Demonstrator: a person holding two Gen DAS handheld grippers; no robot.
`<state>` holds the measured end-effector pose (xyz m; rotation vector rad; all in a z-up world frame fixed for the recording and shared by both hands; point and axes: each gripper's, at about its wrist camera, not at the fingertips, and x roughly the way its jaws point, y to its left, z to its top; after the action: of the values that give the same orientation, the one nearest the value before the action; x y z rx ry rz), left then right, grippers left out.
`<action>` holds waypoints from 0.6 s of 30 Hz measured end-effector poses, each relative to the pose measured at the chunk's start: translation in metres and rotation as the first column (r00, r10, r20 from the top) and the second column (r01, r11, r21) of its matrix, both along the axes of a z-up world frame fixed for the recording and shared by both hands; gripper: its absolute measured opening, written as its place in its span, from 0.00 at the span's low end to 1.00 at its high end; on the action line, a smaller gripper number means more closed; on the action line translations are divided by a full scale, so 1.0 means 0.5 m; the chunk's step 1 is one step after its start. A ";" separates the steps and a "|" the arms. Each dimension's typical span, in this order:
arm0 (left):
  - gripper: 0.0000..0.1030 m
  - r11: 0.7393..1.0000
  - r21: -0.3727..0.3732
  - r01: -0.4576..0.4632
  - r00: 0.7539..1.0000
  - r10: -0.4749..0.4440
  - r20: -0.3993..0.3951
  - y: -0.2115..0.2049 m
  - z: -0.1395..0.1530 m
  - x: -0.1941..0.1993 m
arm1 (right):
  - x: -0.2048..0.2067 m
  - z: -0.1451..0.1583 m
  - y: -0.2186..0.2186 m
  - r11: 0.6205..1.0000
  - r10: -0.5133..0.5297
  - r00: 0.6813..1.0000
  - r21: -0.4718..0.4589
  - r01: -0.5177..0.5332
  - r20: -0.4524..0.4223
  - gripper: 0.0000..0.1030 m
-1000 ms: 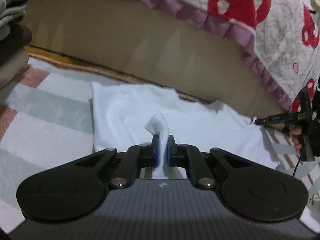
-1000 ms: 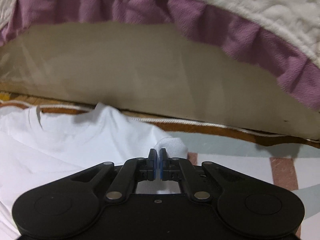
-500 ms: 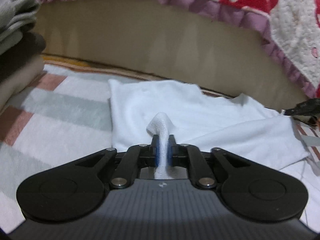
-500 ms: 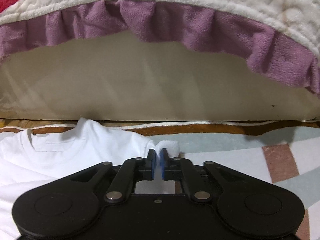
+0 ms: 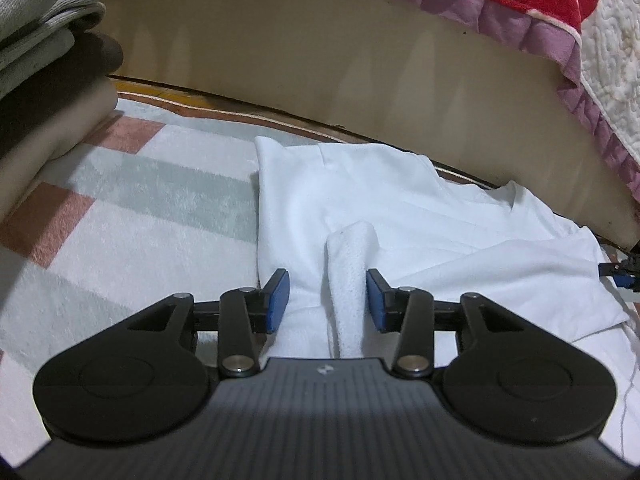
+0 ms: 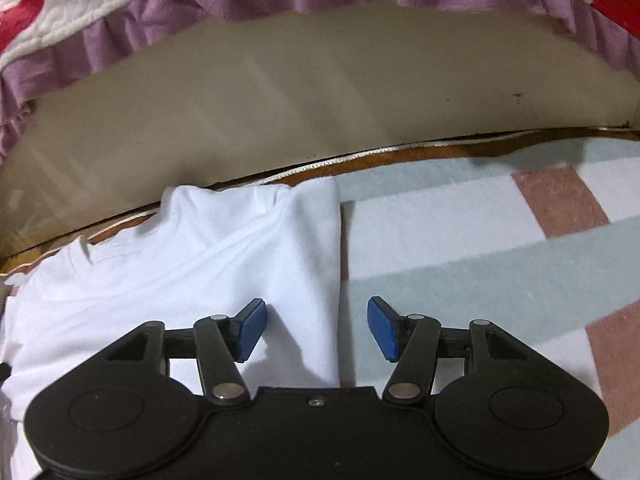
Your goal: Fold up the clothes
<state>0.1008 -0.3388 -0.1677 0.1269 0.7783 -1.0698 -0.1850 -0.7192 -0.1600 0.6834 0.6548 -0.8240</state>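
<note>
Left wrist view: the left hand-held gripper (image 5: 327, 300) is opening, a raised pinch of the white T-shirt (image 5: 400, 216) standing loose between its blue pads (image 5: 277, 300); the shirt lies on the striped rug (image 5: 120, 216). Right wrist view: the right hand-held gripper (image 6: 316, 328) is opening, empty, over the shirt's folded edge.

A striped rug (image 5: 132, 216) meets a beige bed base (image 6: 320, 96) under a purple-frilled quilt (image 5: 600, 40).
</note>
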 end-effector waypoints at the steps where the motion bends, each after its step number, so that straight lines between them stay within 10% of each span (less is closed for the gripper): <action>1: 0.40 1.000 -0.001 -0.002 1.000 0.002 -0.004 0.001 0.000 0.002 | 0.012 0.000 -0.003 1.000 0.008 1.000 -0.013 -0.008 -0.019 0.60; 7: 0.43 0.999 -0.005 -0.043 0.999 0.043 -0.020 0.007 0.001 0.014 | 0.085 -0.002 -0.015 0.987 0.062 0.968 -0.131 -0.096 -0.244 0.72; 15: 0.43 0.992 -0.012 -0.125 0.992 0.125 0.005 0.021 0.014 0.027 | 0.043 0.020 -0.011 0.991 -0.091 0.987 -0.114 0.076 -0.135 0.66; 18: 0.42 0.988 -0.012 -0.151 0.988 0.151 0.012 0.028 0.020 0.039 | 0.033 0.044 0.032 0.994 0.000 1.000 -0.107 -0.001 -0.011 0.66</action>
<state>0.1202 -0.3248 -0.1577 0.0643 0.7580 -0.9287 -0.1683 -0.7034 -0.1380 0.5818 0.6157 -0.8569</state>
